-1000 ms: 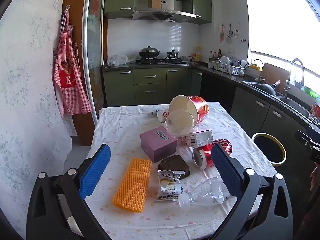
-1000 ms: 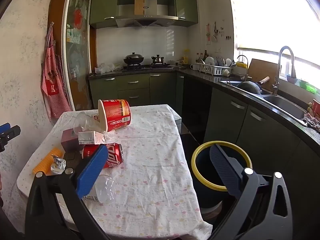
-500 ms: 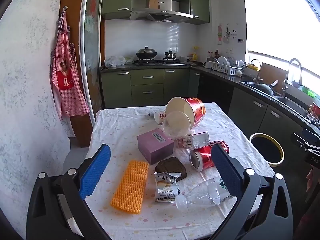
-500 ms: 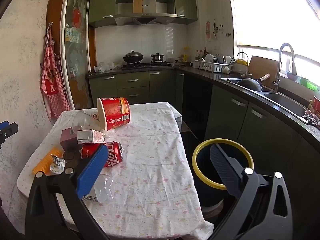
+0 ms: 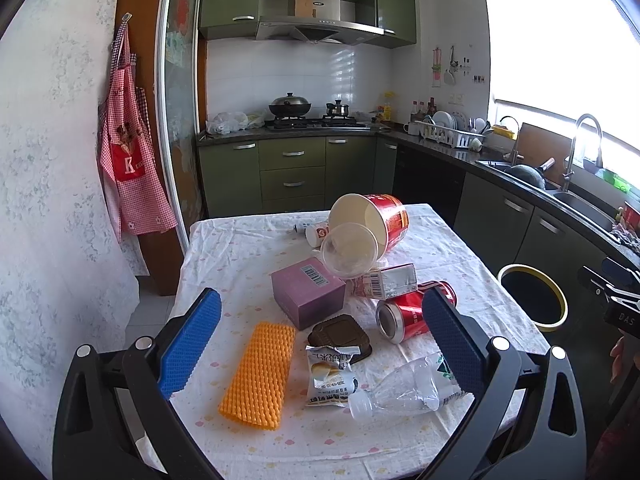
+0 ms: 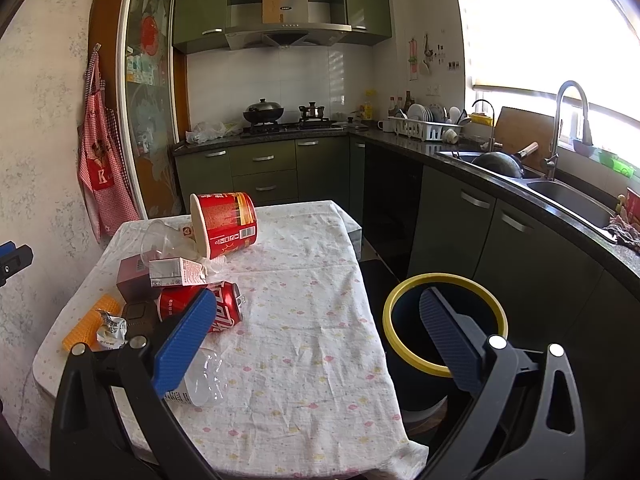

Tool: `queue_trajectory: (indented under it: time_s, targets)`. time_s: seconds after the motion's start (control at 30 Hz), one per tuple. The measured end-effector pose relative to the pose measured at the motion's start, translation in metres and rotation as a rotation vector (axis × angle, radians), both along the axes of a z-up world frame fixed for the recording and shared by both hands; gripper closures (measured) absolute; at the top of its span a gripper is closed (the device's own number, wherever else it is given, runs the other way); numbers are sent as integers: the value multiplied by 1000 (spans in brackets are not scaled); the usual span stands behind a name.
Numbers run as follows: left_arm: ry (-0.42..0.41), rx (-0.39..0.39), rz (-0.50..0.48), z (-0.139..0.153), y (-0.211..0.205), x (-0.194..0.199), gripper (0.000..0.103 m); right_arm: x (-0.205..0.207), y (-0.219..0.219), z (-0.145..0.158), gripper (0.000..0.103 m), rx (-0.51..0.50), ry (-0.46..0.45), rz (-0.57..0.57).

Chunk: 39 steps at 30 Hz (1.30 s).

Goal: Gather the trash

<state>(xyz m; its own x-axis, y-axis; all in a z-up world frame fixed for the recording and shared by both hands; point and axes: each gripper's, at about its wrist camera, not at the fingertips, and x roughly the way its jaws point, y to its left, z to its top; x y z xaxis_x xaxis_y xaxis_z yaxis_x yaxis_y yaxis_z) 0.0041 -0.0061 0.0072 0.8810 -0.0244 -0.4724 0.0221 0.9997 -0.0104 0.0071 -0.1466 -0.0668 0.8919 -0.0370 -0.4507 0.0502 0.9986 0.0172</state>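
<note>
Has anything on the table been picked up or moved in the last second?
No. Both grippers, left and right, hang open and empty; the views only drift slightly. The can, bottle, red tub and the other trash lie where they were, and the bin is unmoved.

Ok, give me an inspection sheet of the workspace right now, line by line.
Surface: table under a floral cloth.
Job's things: red can, clear bottle, snack wrapper, tipped red tub, carton, purple box; bin beside the table.
Clutter: orange mat.
Grippers: left gripper and right gripper open, holding nothing.
Cables: nothing seen.
Surroundings: apron, stove, sink.
</note>
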Motion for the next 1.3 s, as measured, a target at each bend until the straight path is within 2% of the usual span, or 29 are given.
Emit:
queue_trajectory:
  time_s: [1.3]
  targets:
    - [10, -1, -7, -8, -5, 6, 4, 5, -3, -5, 6, 4, 18, -8]
